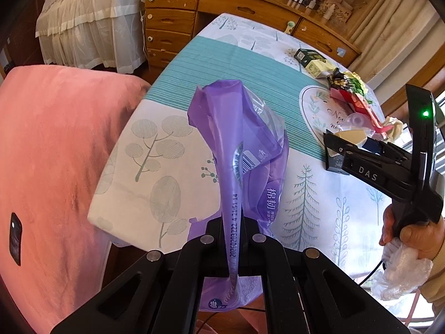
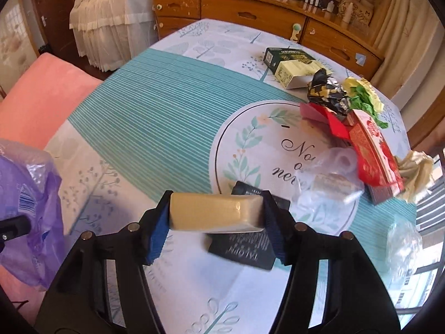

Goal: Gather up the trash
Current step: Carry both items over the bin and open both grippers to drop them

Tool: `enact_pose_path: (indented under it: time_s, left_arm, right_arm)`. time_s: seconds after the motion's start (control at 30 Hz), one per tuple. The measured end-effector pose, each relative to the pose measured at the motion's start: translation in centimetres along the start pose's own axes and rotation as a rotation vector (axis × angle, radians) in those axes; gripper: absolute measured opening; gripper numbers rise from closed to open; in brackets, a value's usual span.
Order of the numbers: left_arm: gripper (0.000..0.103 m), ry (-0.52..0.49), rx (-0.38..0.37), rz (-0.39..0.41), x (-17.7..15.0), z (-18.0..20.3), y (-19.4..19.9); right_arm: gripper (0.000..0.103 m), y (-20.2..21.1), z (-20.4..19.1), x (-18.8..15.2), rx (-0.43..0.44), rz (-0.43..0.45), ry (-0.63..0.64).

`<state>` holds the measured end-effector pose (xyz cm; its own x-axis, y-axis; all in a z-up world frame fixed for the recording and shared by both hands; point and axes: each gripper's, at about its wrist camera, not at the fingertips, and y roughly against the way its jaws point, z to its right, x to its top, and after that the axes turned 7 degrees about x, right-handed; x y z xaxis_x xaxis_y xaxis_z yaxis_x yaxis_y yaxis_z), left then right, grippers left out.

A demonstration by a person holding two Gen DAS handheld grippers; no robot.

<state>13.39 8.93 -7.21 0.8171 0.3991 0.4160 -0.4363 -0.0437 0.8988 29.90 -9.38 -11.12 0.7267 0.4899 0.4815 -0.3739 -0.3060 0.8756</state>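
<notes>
Pinched between the two fingers of the left gripper, a purple plastic bag stands up from 6 o'clock toward the middle of the left wrist view, its printed seam clamped flat and its mouth sagging open above the tablecloth. At 3 o'clock in that view the right gripper reaches in, held by a hand that also clutches crumpled clear plastic. From the right wrist view, the right gripper squeezes a cream-colored block between its blue-padded fingers, held above a black box lying on the table. More trash sits at 2 o'clock: a green and yellow box, a crumpled black and gold wrapper, red packaging, a clear plastic wrapper and a wad of tissue. The purple bag shows at 9 o'clock, beside a pink blanket.
</notes>
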Motion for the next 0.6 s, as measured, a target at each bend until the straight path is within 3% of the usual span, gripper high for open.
enact_pose_path:
  time_s: [0.27,0.47,0.6]
  left_arm:
    - [0.000,-0.110,-0.032,0.067,-3.4,-2.4,4.8]
    - [0.000,-0.229,-0.058,0.053,-7.8,-5.4,6.5]
    - [0.000,-0.308,-0.068,0.022,-11.0,-7.0,6.3]
  right_arm:
    - [0.058,6.9,-4.2,-3.5,0.019,0.062,-0.089]
    - [0.058,11.2,-9.2,-9.0,0.029,0.084,-0.174]
    - [0.058,12.1,-12.6,-13.9,0.035,0.054,-0.234]
